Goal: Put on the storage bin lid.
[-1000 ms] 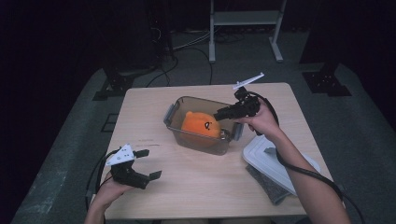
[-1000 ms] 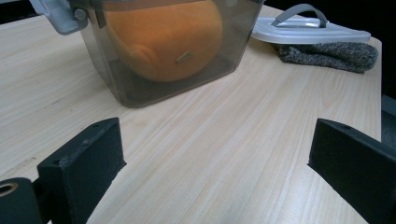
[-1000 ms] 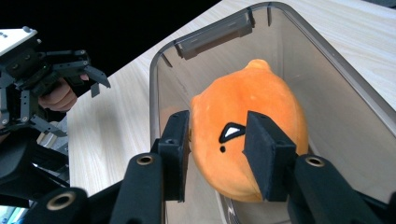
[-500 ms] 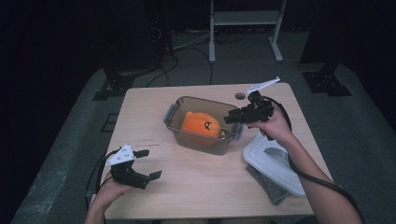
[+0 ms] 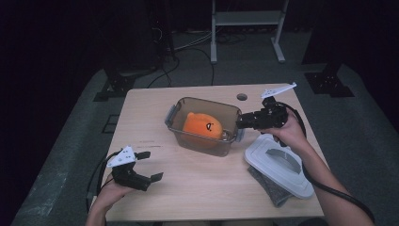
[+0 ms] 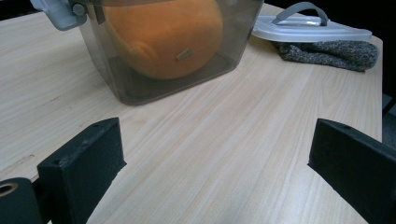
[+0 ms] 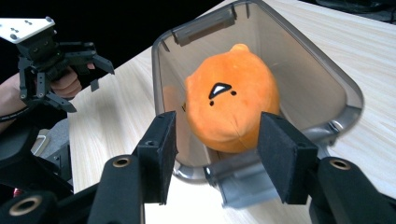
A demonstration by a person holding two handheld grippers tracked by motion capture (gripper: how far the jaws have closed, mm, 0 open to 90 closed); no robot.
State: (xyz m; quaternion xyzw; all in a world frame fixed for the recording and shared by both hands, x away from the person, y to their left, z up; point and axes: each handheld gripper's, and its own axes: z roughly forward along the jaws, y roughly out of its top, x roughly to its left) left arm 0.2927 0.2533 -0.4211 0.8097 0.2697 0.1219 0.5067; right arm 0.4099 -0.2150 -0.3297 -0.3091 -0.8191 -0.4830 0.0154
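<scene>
R gripper (image 5: 241, 121) hovered level at the right rim of the container (image 5: 186, 101), fingers pointing at it; they'd just been opening, nothing gripped btwn them. Orange plush (image 5: 202, 126) lay inside container, mid tabletop (image 5: 197, 188). L gripper (image 5: 147, 165) hung low over near-left corner, fingers released, wide apart. Container's top edge was cut off in left gripper view.

The table (image 5: 155, 122) is bare in front of the box (image 5: 203, 139), so a hand can slide there. On the other side, the lid (image 5: 277, 164) and grey cloth (image 5: 270, 188) block the way.
</scene>
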